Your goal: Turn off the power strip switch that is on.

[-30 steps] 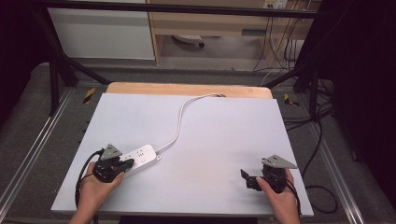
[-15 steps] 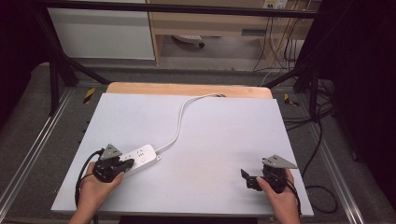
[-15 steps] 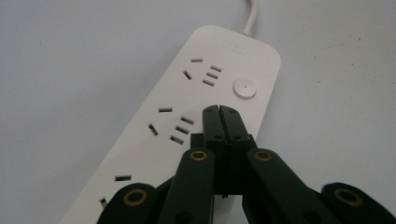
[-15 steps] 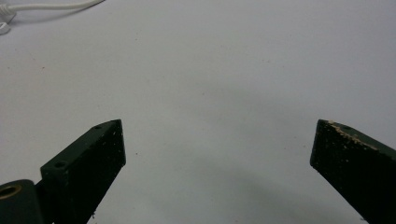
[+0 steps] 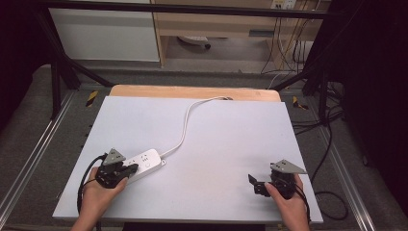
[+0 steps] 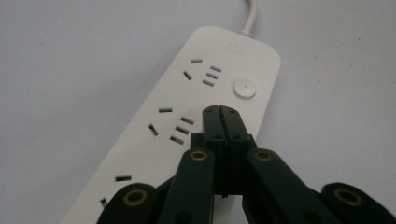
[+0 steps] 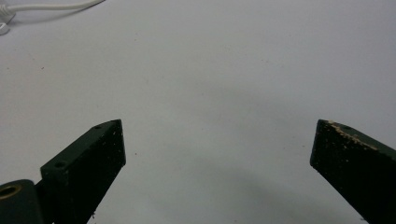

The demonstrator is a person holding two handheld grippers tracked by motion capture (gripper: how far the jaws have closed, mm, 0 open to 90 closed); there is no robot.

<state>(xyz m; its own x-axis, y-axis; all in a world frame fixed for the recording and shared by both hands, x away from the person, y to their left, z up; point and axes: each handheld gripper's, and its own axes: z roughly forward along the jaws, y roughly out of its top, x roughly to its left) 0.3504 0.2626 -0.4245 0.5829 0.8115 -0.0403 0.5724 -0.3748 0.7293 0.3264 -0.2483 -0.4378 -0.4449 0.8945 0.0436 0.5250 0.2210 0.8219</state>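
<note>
Spreading over a wooden bench in a dim room of cupboards and trailing cables: a pale grey table top (image 5: 231, 144). Lying flat on it at the near left, sockets facing up: a white power strip (image 5: 146, 162). Running with its long axis from near left to far right, cord end pointing far right, and sending a white cord (image 5: 185, 130) curving off toward the far edge.

Hovering over the strip's near half: the left gripper (image 6: 219, 109), jaws pressing fully together with nothing between them, tips aiming along the strip at the round button (image 6: 244, 87) and stopping just short of it. Touching the casing or not: impossible to tell.

Waiting at the near right, well apart from the strip: the right gripper (image 7: 217, 135), jaws gaping wide over bare table, holding nothing.

Looking like an early stage, judging by this: lining up for a press of the button, the press itself not yet made.
</note>
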